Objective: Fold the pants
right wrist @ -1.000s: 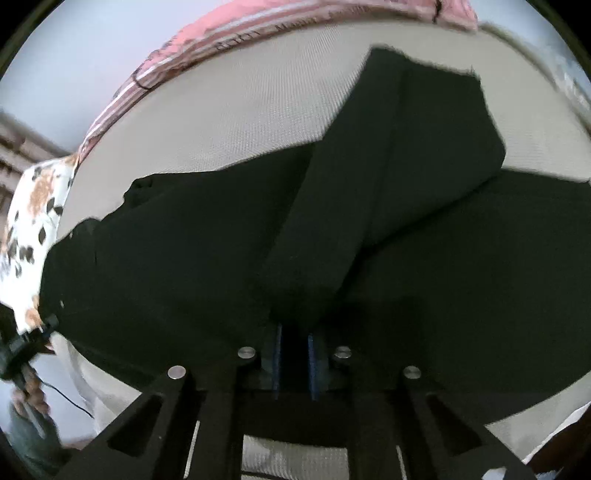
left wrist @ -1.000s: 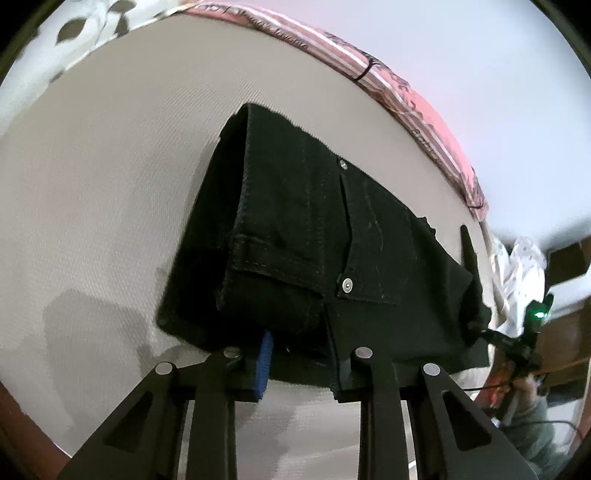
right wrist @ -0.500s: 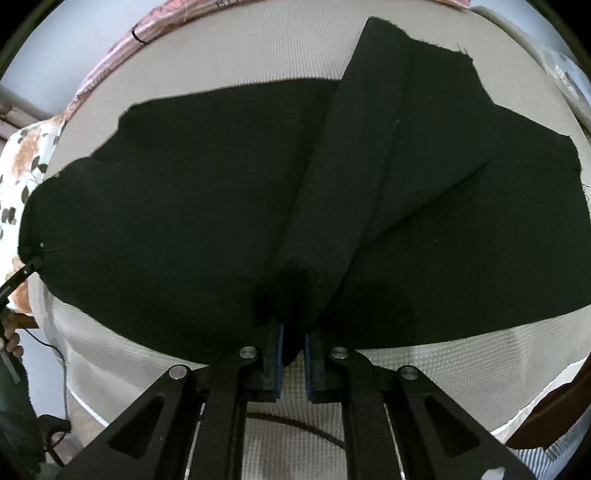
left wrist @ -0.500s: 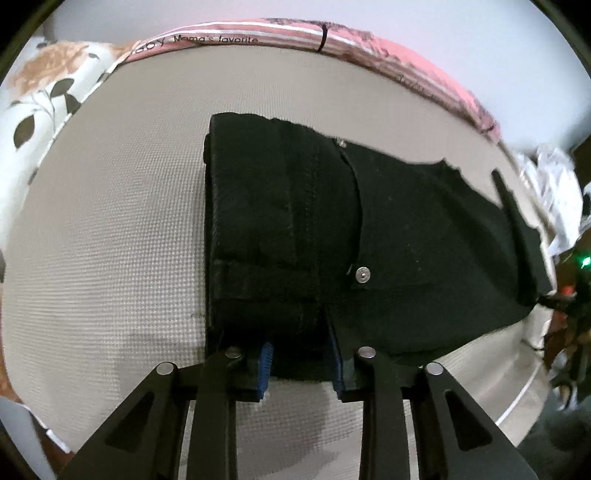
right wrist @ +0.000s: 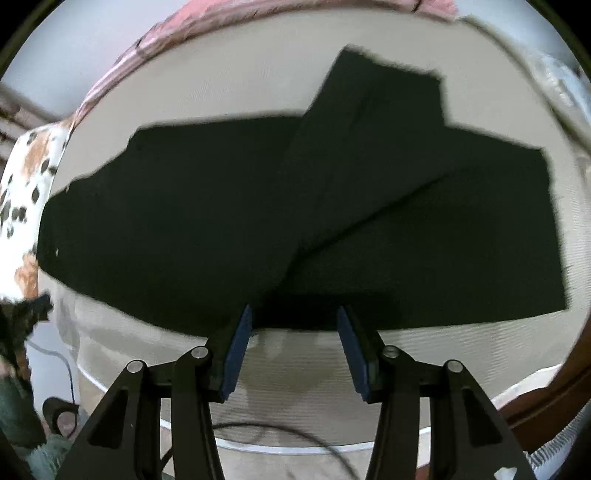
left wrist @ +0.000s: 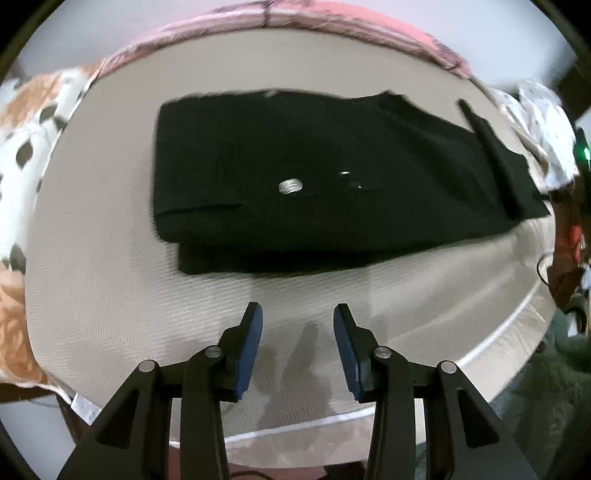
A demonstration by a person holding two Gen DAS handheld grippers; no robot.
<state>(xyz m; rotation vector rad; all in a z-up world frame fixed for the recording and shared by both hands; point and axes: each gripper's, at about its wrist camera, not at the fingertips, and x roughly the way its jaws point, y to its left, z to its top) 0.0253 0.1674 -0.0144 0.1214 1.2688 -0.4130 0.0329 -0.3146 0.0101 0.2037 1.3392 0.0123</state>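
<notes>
The black pants (left wrist: 332, 177) lie flat on the pale bed, folded lengthwise, with a metal button (left wrist: 290, 185) showing near the waistband. My left gripper (left wrist: 297, 314) hovers above the bare sheet in front of the pants; its jaws are opening and nothing is between them. In the right wrist view the black pants (right wrist: 258, 221) spread wide, one leg end lying diagonally across the other. My right gripper (right wrist: 294, 314) hangs over the pants' near edge, jaws opening, pads apart and clear of the cloth.
The bed's white mattress cover (left wrist: 110, 295) has a pink striped border (left wrist: 266, 22) at the far edge. A floral pillow (left wrist: 22, 147) sits at the left. A cable (right wrist: 258, 428) runs on the floor below the near mattress edge.
Both grippers let go of the pants, opened and lifted back from the cloth. The pants now lie flat on the bed. The left view rolled so the pants run sideways.
</notes>
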